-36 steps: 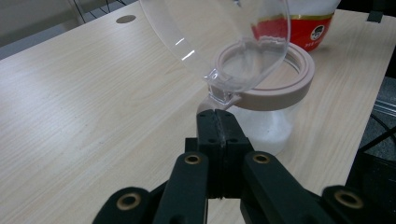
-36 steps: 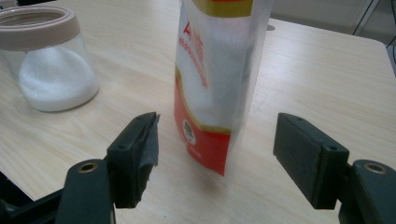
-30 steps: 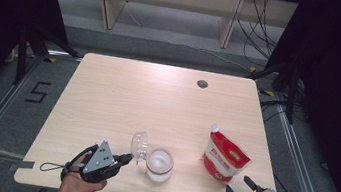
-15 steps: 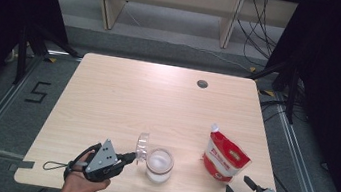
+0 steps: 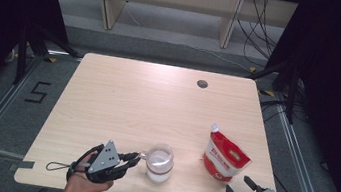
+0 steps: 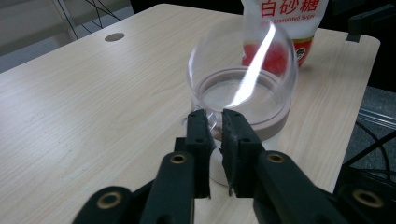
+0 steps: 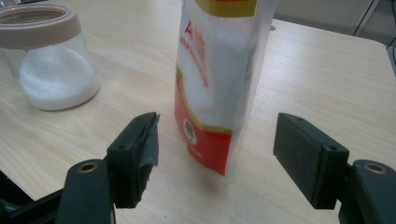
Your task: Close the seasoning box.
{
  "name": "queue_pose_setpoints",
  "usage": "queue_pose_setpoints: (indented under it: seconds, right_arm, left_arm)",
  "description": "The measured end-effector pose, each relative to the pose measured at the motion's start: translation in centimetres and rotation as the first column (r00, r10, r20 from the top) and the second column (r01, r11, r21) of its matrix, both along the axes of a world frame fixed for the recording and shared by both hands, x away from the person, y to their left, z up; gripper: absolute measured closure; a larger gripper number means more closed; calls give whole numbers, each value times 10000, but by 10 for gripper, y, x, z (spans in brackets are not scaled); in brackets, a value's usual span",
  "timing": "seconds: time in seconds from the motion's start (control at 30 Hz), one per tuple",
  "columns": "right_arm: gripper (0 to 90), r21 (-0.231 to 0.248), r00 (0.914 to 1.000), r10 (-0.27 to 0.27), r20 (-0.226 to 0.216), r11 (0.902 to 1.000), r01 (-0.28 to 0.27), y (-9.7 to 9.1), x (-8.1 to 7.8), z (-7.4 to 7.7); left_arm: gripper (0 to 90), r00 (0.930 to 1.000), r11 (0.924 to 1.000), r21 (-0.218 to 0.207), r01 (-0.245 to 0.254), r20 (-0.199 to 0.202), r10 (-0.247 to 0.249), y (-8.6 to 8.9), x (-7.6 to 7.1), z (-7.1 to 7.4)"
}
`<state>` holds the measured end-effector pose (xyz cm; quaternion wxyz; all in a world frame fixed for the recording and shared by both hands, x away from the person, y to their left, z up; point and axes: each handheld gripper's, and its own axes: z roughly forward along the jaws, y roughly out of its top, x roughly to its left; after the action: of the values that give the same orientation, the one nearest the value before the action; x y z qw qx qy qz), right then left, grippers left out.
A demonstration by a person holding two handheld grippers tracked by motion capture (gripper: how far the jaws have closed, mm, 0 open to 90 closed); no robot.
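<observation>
At the near edge of the pale wooden desk (image 5: 158, 99), the left tongs (image 6: 212, 119) sit at the rim of a clear sugar jar (image 5: 159, 162), their jaws having just been easing apart around the small tab of its transparent hinged lid (image 6: 243, 60); whether the pads grip the tab is hard to tell. The right tongs (image 7: 215, 144) stand released, jaws wide, just short of an upright red-and-white sugar pouch (image 7: 217, 84) beside the jar.

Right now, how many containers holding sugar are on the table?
2: a clear jar near the front edge by the left claw, and a red-and-white bag standing to its right, ahead of the right claw.
</observation>
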<state>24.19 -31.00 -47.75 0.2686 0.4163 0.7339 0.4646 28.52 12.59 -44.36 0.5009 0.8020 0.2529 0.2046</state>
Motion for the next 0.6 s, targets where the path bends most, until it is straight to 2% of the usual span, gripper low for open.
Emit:
queue_pose_setpoints:
  seconds: [0.07, 0.17, 0.27, 0.33, 0.4, 0.47, 0.53, 0.57, 0.6]
  right_arm:
    - [319, -190, 9999, 68, 92, 9998, -67, -1, 1, 0]
    - [318, -207, 9999, 83, 149, 9998, -80, 0, 1, 0]
    - [318, -27, 10000, 41, 11, 10000, -41, 0, 0, 0]
    - [318, -182, 9999, 66, 121, 9998, -64, 0, 0, 0]
    - [317, -209, 9998, 107, 160, 9997, -104, 0, 1, 0]
    - [316, -168, 9999, 76, 137, 9998, -74, 0, 1, 0]
    - [316, -228, 9998, 56, 167, 9997, -53, 0, 1, 0]
    - [316, -135, 10000, 38, 86, 9999, -37, 0, 0, 0]
    - [315, -150, 10000, 33, 90, 9999, -32, 0, 0, 0]
  left_arm:
    - [709, 9996, 9999, -132, 60, -290, -64, 1, 0, -1]
    - [601, 9990, 9999, -95, 131, -420, -135, 2, -2, -1]
    - [472, 9989, 9994, -79, 351, -294, -353, 5, -4, -1]
    - [411, 9986, 9994, -283, 222, -471, -235, 6, -6, -2]
    - [340, 9985, 9995, -282, 161, -518, -176, 9, -6, -2]
    - [303, 9976, 9991, -422, 92, -682, -121, 11, -7, -4]
    - [261, 9960, 9982, -503, 323, -818, -364, 13, -6, -6]
    - [255, 9948, 9974, -707, 122, -1001, -193, 13, -8, -7]
    - [249, 9957, 9983, -555, 175, -903, -225, 14, -7, -8]
